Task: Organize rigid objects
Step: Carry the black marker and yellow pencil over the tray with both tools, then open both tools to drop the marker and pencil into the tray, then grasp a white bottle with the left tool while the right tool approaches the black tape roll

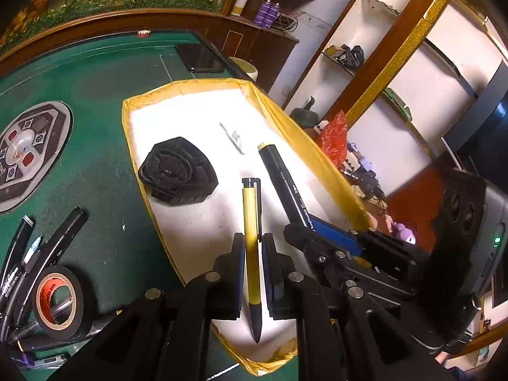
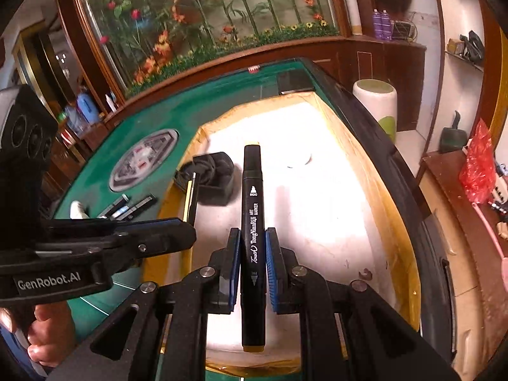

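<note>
Clamped in left tool (image 1: 253,254): yellow pen (image 1: 250,222), long axis along the fingers, tip toward camera. Right tool (image 2: 253,254) shut on black marker (image 2: 252,222), likewise lengthwise. Both over yellow-rimmed tray (image 1: 285,120) on desk (image 1: 95,79); straight down to release.

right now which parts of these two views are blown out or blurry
Left wrist view: white tray floor glares brightly but the yellow pen and black marker stay sharp; edges bend from fisheye. Right wrist view: tray floor is washed out, hiding detail; the black pouch looks smeared.
</note>
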The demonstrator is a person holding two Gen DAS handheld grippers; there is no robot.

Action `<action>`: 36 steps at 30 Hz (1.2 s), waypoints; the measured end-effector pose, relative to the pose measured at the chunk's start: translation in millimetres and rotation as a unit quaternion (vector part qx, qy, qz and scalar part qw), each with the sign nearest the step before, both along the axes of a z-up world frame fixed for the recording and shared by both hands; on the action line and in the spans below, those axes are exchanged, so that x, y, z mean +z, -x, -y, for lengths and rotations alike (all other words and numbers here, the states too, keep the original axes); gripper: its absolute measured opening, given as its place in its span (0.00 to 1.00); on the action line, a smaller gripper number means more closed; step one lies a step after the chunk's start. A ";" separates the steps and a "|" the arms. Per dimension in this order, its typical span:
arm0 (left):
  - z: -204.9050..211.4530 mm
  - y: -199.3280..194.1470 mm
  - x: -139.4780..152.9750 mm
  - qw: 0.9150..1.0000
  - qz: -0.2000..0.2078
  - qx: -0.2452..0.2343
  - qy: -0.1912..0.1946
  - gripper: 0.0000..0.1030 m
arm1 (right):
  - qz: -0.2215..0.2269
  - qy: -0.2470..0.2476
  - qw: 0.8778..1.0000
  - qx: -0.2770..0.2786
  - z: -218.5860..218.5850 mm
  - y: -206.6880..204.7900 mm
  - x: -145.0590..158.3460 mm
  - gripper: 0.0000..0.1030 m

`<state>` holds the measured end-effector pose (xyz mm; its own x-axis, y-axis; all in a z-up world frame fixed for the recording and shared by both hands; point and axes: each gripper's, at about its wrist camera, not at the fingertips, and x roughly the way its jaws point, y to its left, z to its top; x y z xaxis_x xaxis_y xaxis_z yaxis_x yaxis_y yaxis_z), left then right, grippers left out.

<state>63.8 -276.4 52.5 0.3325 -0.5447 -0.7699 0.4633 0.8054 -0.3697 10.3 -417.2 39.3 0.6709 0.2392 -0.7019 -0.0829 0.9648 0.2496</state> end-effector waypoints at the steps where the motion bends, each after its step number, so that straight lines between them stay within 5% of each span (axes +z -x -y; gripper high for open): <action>1: 0.7 -1.3 -2.2 1.000 -0.001 0.001 -0.003 0.09 | -0.002 0.008 1.000 0.002 -1.9 -0.9 -0.4 0.14; 15: -0.9 5.6 -12.2 1.000 -0.010 -0.005 -0.014 0.09 | -0.025 0.024 0.999 0.002 -6.6 -2.3 -4.1 0.16; 23: -20.6 26.7 6.4 1.000 0.023 -0.004 -0.001 0.09 | 0.016 -0.012 1.000 0.007 -14.0 24.1 16.5 0.28; 36: -147.4 74.3 24.4 0.995 0.073 0.069 0.017 0.10 | 0.002 -0.037 0.994 0.102 -90.3 30.3 22.8 0.29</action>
